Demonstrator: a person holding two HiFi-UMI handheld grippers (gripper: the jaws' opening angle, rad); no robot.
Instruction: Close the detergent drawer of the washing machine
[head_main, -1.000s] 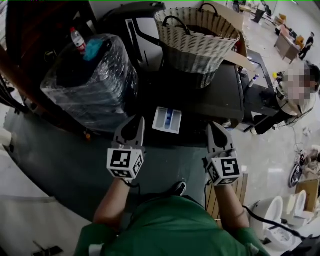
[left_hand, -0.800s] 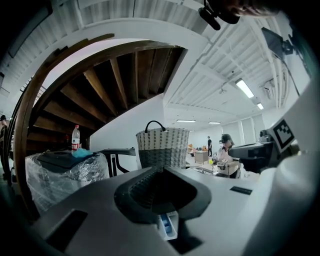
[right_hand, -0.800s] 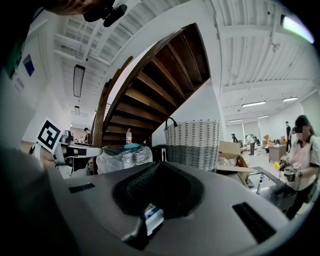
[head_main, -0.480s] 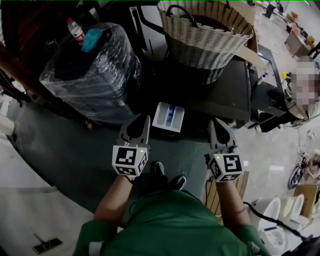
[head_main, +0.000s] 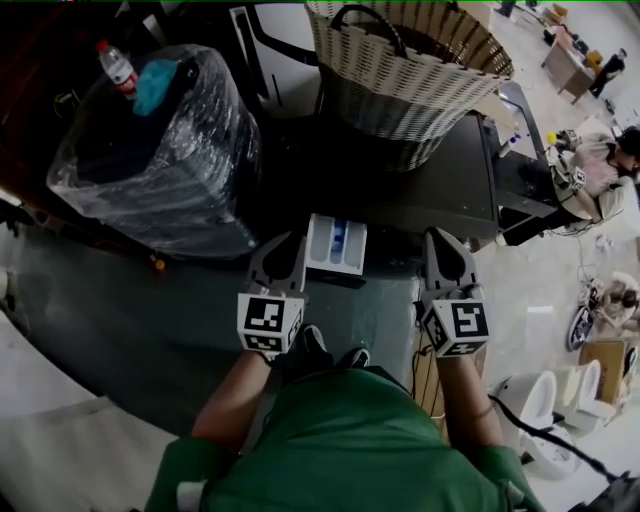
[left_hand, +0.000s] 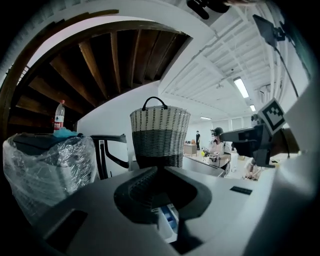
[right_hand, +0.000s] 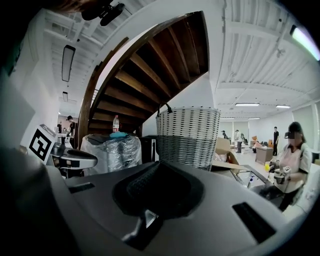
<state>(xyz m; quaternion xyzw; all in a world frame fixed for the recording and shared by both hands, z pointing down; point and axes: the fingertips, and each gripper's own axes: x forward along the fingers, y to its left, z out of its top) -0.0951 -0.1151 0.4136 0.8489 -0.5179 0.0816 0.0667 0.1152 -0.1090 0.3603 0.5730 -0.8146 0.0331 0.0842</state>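
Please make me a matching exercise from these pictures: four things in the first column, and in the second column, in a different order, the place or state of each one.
Column A
1. detergent drawer
2. woven basket
3. plastic bottle
4. film-wrapped bundle

Column B
a. stands on top of the washing machine
b. stands to the left of the washing machine in the head view
c. pulled out, open
d. rests on top of the film-wrapped bundle

Pairs: 1-c, 2-a, 3-d, 4-b

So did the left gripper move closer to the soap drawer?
Yes. The left gripper slid right, nearer the open detergent drawer.
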